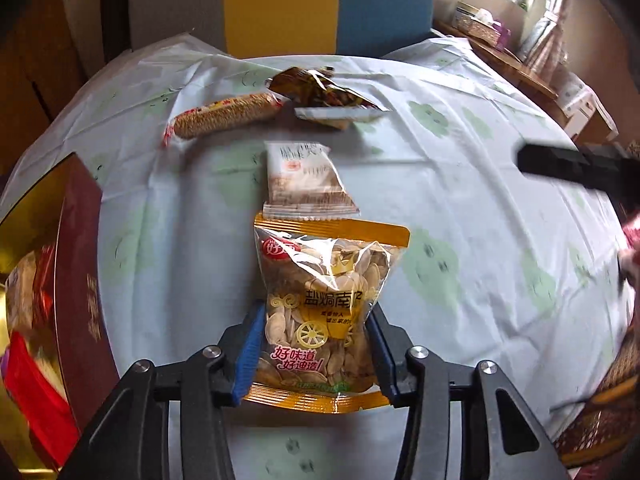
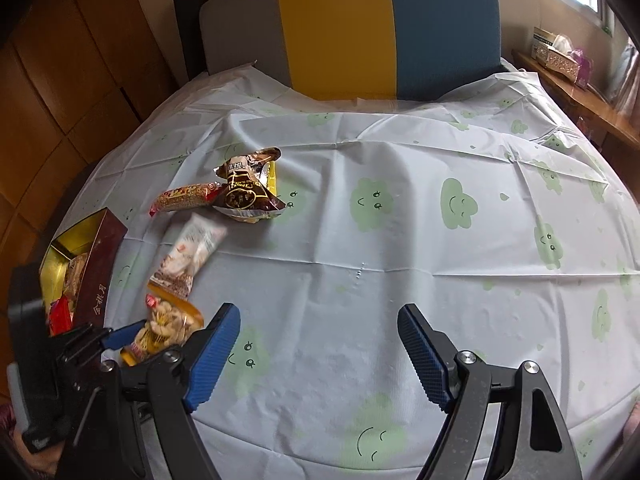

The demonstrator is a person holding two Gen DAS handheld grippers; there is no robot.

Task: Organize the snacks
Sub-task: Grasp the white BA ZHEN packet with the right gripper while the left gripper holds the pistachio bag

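The left tool (image 1: 316, 360) is closing on a clear, orange-bordered pack of pumpkin seeds (image 1: 326, 312) lying flat on the near part of the surface (image 1: 460, 200). Its blue ribbed pads are standing at the pack's two side edges and appear to be pressing them, though the crinkled film makes firm contact hard to confirm. The step in hand is judged to be the pick-up of this pack.

The next move is calling for a secure pinch, a lift, and a carry leftward to the maroon box (image 1: 82, 264), whose gold-lined interior is already holding several packets. The film is looking slippery and the loose seeds will shift, so a slow lift is advisable.

The right tool (image 2: 320, 344) is hanging spread and empty over the cloud-printed plastic cloth.

Awaiting sorting farther off: a white pillow pack (image 1: 306, 180), a cylindrical biscuit roll (image 1: 224, 116) and a crumpled brown foil bag (image 1: 320, 90).
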